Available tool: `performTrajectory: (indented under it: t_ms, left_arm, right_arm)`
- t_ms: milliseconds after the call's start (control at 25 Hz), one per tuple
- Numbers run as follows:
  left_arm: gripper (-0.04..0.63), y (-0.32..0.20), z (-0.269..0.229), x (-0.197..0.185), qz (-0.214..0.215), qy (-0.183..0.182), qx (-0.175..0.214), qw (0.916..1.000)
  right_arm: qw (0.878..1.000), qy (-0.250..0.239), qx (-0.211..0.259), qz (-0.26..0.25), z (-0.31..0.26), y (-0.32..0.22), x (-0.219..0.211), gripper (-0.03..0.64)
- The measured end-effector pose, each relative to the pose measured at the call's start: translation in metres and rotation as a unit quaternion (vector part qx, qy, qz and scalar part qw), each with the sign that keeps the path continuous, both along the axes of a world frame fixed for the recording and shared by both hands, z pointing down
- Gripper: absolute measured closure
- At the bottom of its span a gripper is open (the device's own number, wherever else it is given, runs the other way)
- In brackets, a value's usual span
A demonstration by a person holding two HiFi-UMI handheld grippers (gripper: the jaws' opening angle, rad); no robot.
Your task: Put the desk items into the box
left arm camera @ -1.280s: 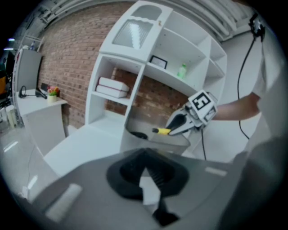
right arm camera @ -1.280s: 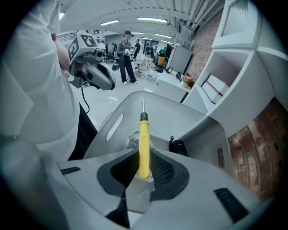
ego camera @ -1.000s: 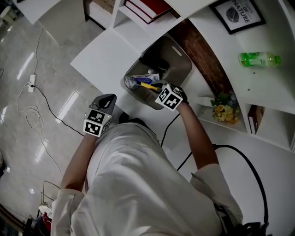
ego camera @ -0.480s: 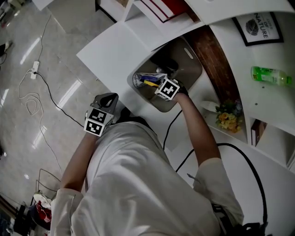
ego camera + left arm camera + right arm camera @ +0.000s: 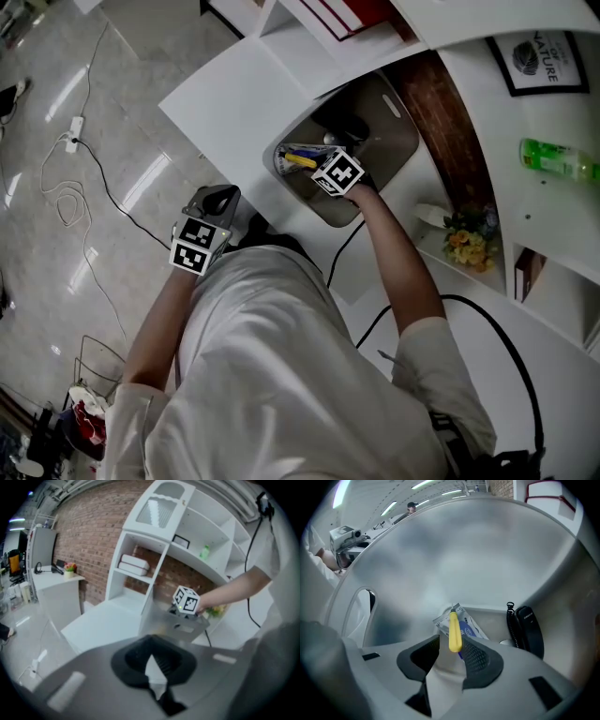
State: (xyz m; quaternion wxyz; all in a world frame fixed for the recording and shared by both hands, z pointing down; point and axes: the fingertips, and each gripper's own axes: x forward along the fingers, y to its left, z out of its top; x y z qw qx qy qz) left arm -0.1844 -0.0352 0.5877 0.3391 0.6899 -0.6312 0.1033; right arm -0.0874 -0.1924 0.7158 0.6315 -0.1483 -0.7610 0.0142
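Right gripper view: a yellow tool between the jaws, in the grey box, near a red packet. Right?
The packet is white with blue print, not red (right gripper view). The yellow tool is between the right gripper's jaws, which have just been opening, in the grey box.

We lose the near edge of the desk (image 5: pixel 234 103) under the white-shirted torso (image 5: pixel 281 375), and the picture's right edge clips the green bottle (image 5: pixel 558 161). In the box (image 5: pixel 487 564), a yellow-handled item (image 5: pixel 455 631) covers part of a packet (image 5: pixel 471 630) whose print we cannot read.

wall (image 5: pixel 93 531): brick | shelving (image 5: pixel 157 555): white | floor (image 5: pixel 66 103): glossy, pale
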Motion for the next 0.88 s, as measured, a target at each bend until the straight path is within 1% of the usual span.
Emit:
performTrajectory:
  t_ms: [40, 440, 640, 760, 880]
  left_arm:
    - [0.592, 0.000, 0.000, 0.000, 0.000, -0.001, 0.000, 1.0000]
    - [0.592, -0.008, -0.010, 0.016, 0.018, -0.007, 0.021, 0.9996]
    - [0.592, -0.008, -0.015, 0.026, 0.021, -0.012, 0.036, 0.9991]
    - [0.592, -0.006, -0.018, 0.032, 0.024, -0.013, 0.035, 0.9990]
    - [0.592, -0.003, -0.019, 0.042, 0.029, -0.012, 0.037, 0.9988]
  right_arm:
    - [1.000, -0.003, 0.002, -0.005, -0.003, 0.000, -0.001, 0.477]
    - [0.997, -0.037, 0.049, -0.038, -0.045, -0.001, 0.001, 0.477]
    - [0.994, -0.070, 0.070, -0.044, -0.065, 0.001, 0.006, 0.477]
    - [0.994, -0.087, 0.067, -0.029, -0.077, 0.005, 0.010, 0.477]
    - [0.992, -0.117, 0.047, 0.017, -0.097, 0.010, 0.010, 0.477]
